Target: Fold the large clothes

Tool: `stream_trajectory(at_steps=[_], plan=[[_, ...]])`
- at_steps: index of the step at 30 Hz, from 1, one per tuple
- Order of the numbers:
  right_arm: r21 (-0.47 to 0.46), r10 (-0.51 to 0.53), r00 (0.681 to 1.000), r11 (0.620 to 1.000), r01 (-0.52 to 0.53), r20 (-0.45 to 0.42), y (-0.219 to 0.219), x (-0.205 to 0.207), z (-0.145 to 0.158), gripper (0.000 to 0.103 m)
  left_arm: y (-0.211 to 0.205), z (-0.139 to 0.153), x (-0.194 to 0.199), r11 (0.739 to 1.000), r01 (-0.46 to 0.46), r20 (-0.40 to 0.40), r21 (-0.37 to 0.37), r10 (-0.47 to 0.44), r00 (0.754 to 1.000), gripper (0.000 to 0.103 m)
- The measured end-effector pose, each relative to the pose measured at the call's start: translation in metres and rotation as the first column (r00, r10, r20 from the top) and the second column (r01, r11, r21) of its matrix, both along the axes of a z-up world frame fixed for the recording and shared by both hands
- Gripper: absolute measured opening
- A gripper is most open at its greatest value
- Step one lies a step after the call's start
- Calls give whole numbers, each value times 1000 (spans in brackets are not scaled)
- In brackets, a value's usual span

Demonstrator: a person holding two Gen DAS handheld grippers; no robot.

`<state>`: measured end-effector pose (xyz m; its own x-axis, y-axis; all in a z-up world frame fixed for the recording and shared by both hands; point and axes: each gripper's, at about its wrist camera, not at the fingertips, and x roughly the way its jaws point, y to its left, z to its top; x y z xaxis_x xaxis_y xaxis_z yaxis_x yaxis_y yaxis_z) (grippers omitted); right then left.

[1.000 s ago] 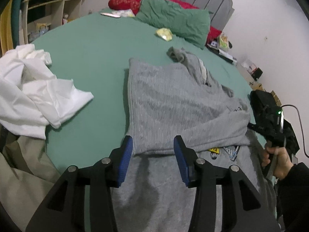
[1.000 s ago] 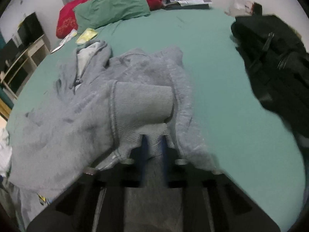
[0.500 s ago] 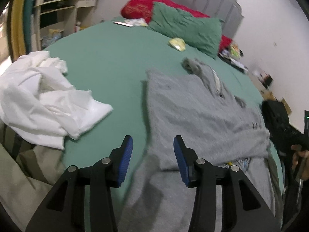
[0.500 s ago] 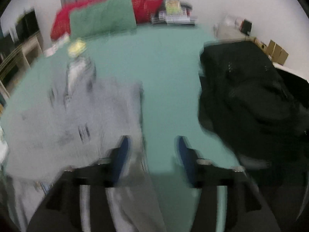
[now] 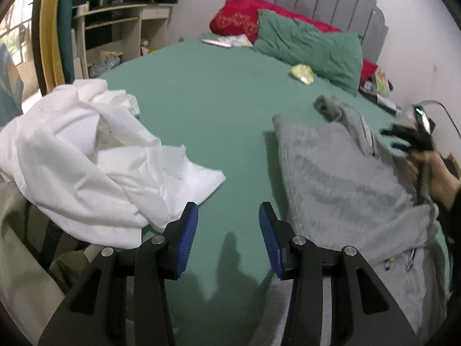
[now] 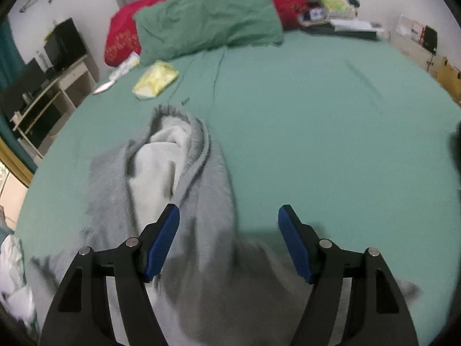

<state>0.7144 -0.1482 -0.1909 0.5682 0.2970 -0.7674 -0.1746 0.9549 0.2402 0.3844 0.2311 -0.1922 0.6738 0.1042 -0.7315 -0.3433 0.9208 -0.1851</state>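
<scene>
A grey hoodie point(image 5: 340, 178) lies on the green bed sheet point(image 5: 219, 98), partly folded, with its hood toward the pillows. In the right wrist view the hoodie point(image 6: 201, 190) lies under the gripper, its hood point(image 6: 170, 141) open and pale inside. My left gripper point(image 5: 227, 230) is open and empty above bare sheet, left of the hoodie. My right gripper point(image 6: 229, 236) is open wide and empty over the hoodie's right side. It also shows in the left wrist view point(image 5: 409, 141), held by a hand.
A crumpled white garment point(image 5: 95, 155) lies at the left, with a beige cloth point(image 5: 26, 259) below it. A green pillow point(image 5: 311, 49), a red pillow point(image 5: 239, 20) and a yellow packet point(image 5: 302, 73) sit at the head. A black item point(image 6: 456, 150) is at the right edge.
My right gripper let go of the hoodie's sleeve, opened wide and moved up toward the hood. My left gripper swung left off the hoodie, over bare sheet.
</scene>
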Motion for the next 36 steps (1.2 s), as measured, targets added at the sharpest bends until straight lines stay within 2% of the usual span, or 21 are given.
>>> stream_trajectory(at_steps=[3, 4, 5, 6, 7, 8, 10, 14, 16, 17, 20, 21, 23, 24, 25, 27, 29, 32, 34, 36], plan=[[70, 5, 997, 998, 1, -82, 15, 21, -22, 74, 4, 0, 0, 998, 11, -4, -60, -11, 1000, 47], [65, 5, 999, 998, -2, -48, 19, 20, -19, 58, 4, 0, -1, 997, 17, -8, -71, -17, 1000, 47], [97, 53, 998, 994, -49, -45, 24, 19, -18, 33, 3, 1, -2, 997, 24, -8, -74, -24, 1000, 47], [70, 77, 995, 995, -73, -58, 30, 18, -16, 10, 1, 2, -3, 997, 32, -7, -71, -33, 999, 47], [-25, 85, 996, 996, -86, -28, 38, 8, -9, 10, -1, 3, -4, 997, 36, -7, -64, -37, 999, 47], [-57, 120, 993, 991, -118, 19, 41, -4, -1, 10, -3, 5, -5, 997, 39, -3, -67, -40, 999, 47], [-202, 194, 973, 965, -167, 123, 50, -41, 24, 10, -6, 10, -7, 995, 47, 14, -84, -46, 999, 47], [-340, 340, 915, 905, -255, 219, 49, -123, 66, 10, -15, 27, -14, 990, 82, 66, -115, -75, 995, 47], [-394, 420, 884, 862, -318, 206, 45, -173, 77, 10, -23, 36, -18, 989, 106, 88, -102, -97, 991, 47], [-400, 437, 879, 852, -336, 192, 42, -187, 77, 10, -27, 39, -19, 989, 118, 95, -94, -109, 989, 47], [-420, 488, 869, 808, -413, 85, 37, -241, 57, 10, -35, 40, -19, 986, 137, 94, -96, -128, 987, 47], [-412, 491, 870, 803, -430, 50, 35, -248, 50, 13, -37, 40, -19, 985, 138, 89, -104, -129, 988, 47], [-344, 472, 880, 819, -460, -54, 23, -265, 32, 18, -40, 38, -21, 981, 153, 79, -121, -144, 986, 47], [-321, 468, 881, 825, -465, -74, 17, -271, 31, 34, -40, 39, -22, 980, 156, 76, -123, -147, 986, 47], [-286, 466, 882, 837, -466, -75, 9, -277, 32, 54, -40, 39, -24, 980, 160, 72, -122, -152, 986, 47], [-190, 436, 899, 879, -437, -53, -12, -274, 44, 68, -39, 40, -26, 979, 169, 72, -117, -161, 984, 47], [-133, 378, 926, 917, -375, -5, -36, -261, 62, 68, -36, 39, -28, 980, 167, 72, -109, -160, 985, 47], [-71, 226, 972, 973, -221, 62, -77, -222, 81, 68, -28, 35, -27, 983, 146, 63, -111, -140, 988, 47], [-89, 149, 985, 986, -141, 91, -88, -190, 83, 68, -22, 31, -24, 984, 129, 55, -124, -123, 991, 47], [-107, 137, 987, 986, -127, 84, -87, -149, 77, 68, -17, 27, -20, 983, 112, 46, -147, -106, 993, 47]])
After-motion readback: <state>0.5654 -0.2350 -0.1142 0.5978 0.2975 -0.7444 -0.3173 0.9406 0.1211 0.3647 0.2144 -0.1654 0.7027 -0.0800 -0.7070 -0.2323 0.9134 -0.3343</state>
